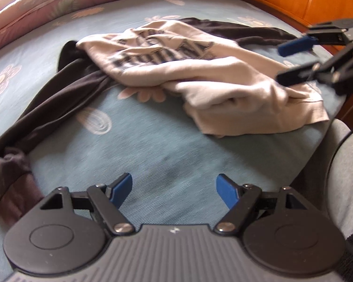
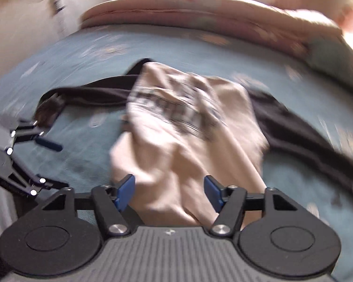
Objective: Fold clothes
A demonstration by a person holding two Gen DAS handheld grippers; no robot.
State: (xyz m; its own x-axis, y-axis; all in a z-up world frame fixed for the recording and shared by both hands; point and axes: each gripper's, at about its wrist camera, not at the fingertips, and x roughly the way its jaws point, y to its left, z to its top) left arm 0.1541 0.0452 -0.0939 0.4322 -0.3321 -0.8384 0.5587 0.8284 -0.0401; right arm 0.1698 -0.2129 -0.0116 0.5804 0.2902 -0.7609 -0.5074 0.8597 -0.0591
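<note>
Two garments lay crumpled on the bed [image 1: 167, 159]: beige printed sweatshirt [image 1: 200, 70] atop a dark garment [image 1: 58, 94]. Left tongs [image 1: 175, 189] spread over bare sheet; right tongs [image 2: 169, 191] spread above the sweatshirt's hem. Risk: a deep pinch could snag both layers.

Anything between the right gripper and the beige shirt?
Nothing visible. The open right gripper hangs directly over the crumpled beige printed shirt, which lies atop a dark brown garment on the blue floral bedsheet.
</note>
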